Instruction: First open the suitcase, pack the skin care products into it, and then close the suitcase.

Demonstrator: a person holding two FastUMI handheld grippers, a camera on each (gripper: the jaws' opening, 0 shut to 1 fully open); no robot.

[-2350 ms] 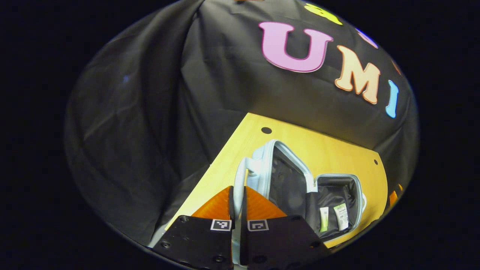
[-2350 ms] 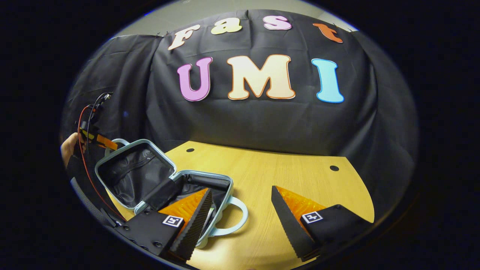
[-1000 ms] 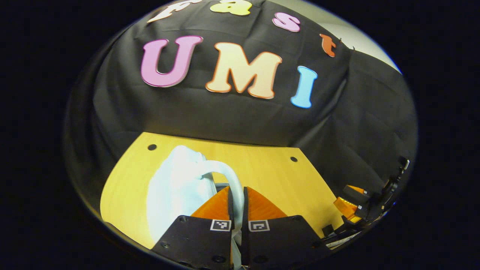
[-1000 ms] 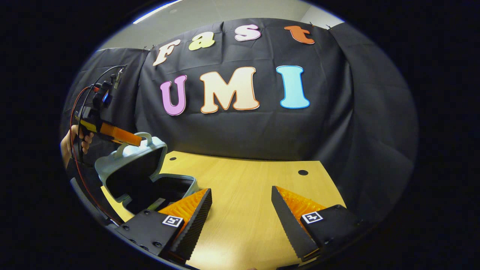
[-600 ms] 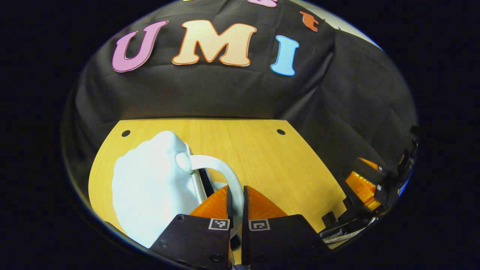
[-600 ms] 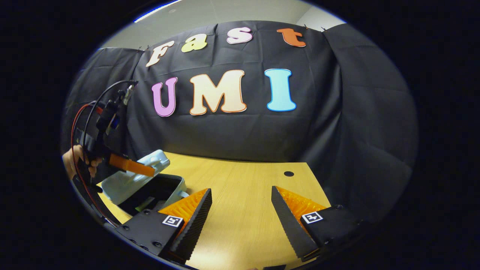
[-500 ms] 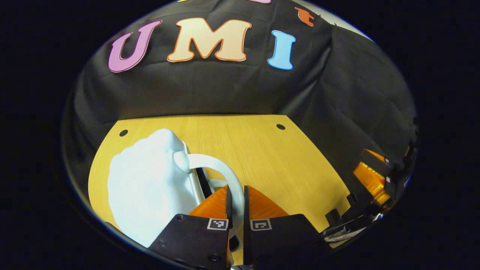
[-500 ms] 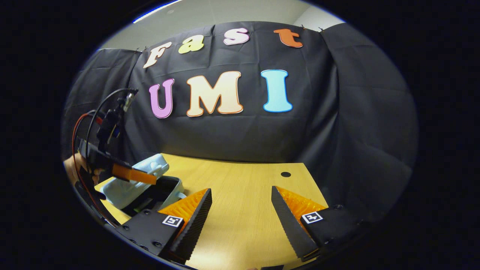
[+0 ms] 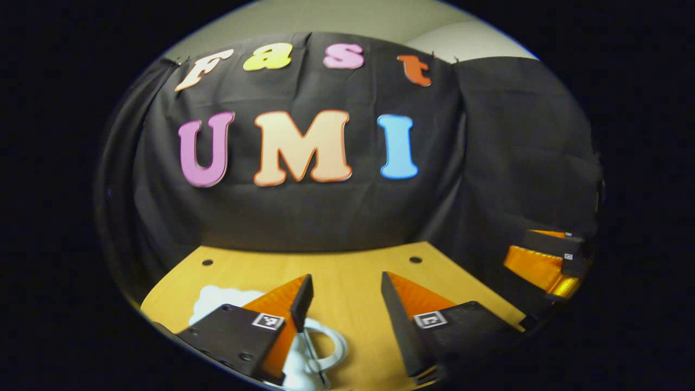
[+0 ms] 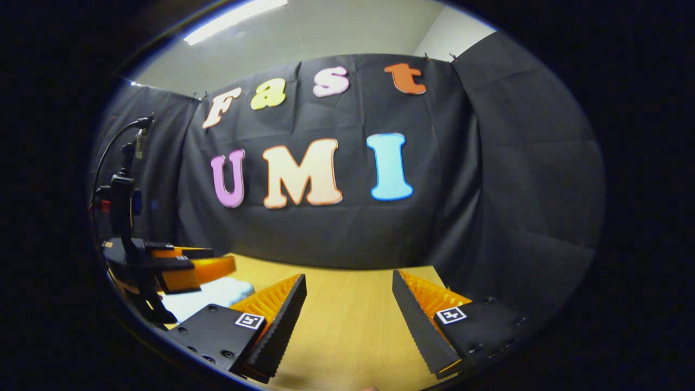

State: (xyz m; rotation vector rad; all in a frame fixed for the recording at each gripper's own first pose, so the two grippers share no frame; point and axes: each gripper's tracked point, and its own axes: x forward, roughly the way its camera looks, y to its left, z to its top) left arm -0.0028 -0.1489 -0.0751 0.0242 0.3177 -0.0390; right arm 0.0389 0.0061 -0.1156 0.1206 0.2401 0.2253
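Note:
The pale blue suitcase (image 9: 217, 297) lies flat on the wooden table (image 9: 353, 271) with its lid down; its handle (image 9: 332, 347) curves out below my left gripper. My left gripper (image 9: 346, 277) is open above the handle and holds nothing. In the right gripper view the suitcase (image 10: 217, 293) sits at the lower left, with the left gripper (image 10: 187, 267) hovering just over it. My right gripper (image 10: 348, 276) is open over bare table, to the right of the suitcase, and it also shows at the far right (image 9: 543, 260). The skin care products are hidden inside.
The black cloth wall closes off the back and sides of the table. Two small round holes (image 9: 415, 259) mark the table's far edge. Bare wood (image 10: 347, 326) stretches to the right of the suitcase.
My left gripper swung the lid down by its handle until the suitcase shut, then let go, opened and rose. My right gripper stayed open and tilted up.

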